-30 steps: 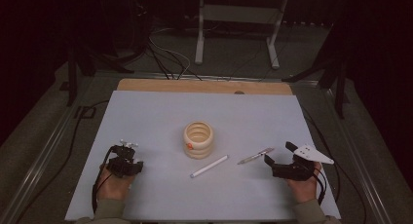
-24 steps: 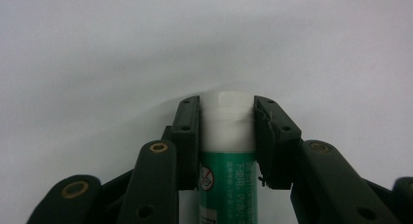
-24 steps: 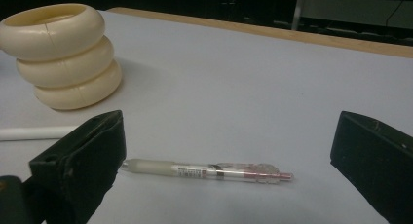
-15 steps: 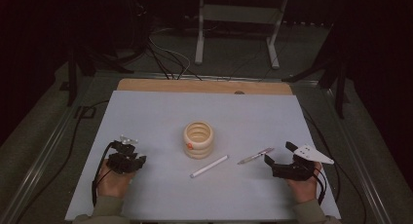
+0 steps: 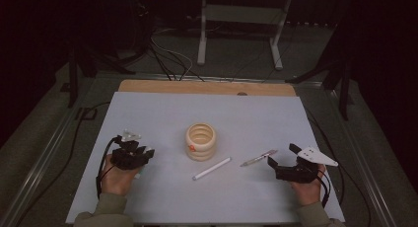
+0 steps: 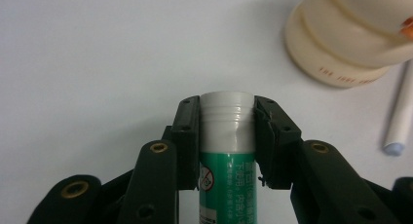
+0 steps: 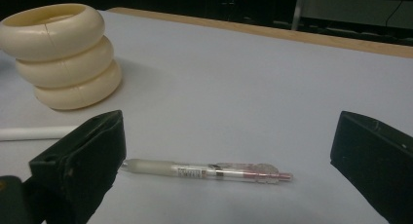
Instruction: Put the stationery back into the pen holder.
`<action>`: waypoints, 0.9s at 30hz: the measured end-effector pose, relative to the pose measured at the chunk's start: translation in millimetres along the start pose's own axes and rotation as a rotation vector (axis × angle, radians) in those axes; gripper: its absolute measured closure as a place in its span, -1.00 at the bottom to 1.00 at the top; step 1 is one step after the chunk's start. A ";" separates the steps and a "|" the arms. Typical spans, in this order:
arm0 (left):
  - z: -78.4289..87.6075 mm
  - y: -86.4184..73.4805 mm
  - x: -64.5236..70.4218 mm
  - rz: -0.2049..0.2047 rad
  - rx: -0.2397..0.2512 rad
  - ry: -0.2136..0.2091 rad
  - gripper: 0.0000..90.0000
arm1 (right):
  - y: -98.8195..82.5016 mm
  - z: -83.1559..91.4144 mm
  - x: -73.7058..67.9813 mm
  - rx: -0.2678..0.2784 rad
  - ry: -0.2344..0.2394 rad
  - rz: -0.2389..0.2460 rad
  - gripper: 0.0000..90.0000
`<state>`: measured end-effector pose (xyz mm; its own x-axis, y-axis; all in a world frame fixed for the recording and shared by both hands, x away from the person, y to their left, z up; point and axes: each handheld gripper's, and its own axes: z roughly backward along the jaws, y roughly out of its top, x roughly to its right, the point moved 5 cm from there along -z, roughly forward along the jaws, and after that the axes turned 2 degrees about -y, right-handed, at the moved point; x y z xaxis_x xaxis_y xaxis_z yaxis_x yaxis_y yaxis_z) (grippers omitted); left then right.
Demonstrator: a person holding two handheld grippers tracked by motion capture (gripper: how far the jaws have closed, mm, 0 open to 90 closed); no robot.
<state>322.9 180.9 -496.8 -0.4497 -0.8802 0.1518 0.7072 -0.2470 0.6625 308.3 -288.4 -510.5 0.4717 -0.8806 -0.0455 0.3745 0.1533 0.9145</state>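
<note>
Left tool point(image 5: 143, 155): clamped on a green glue stick point(image 6: 227, 151), left of the ring stack point(image 5: 201, 141) on the desk point(image 5: 162, 108). White pen point(image 5: 212, 169): just right of the stack's base. Clear pen point(image 5: 259, 158): farther right. Right tool point(image 5: 282, 156): jaws wide apart, holding nothing, beyond the clear pen.

On the table point(image 5: 162, 113), the ring holder point(image 5: 201, 141) stands behind the white stick point(image 5: 212, 169), with the pen point(image 5: 258, 158) to its right.

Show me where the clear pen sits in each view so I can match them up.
High view: clear pen lies right of centre, just ahead of the right tool.
Right gripper view: low centre, between the open jaws.
Left gripper view: not in it.
Shared landmark: cream ring stack.
</note>
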 end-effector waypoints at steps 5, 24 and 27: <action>2.2 8.9 2.7 -0.003 0.026 -0.032 0.47 | 0.0 -0.1 -0.3 0.001 0.001 0.001 -0.99; 2.4 42.1 16.2 -0.045 0.094 -0.132 0.47 | 0.1 -0.3 -0.1 -0.001 0.003 -0.001 -0.99; 2.5 47.1 18.4 -0.051 0.107 -0.149 0.47 | 0.0 -0.3 -0.1 -0.001 0.003 -0.001 -0.99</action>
<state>346.6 154.2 -461.0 -0.5651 -0.7958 0.2175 0.6230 -0.2388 0.7449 308.5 -288.2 -510.5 0.4734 -0.8795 -0.0476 0.3761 0.1530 0.9138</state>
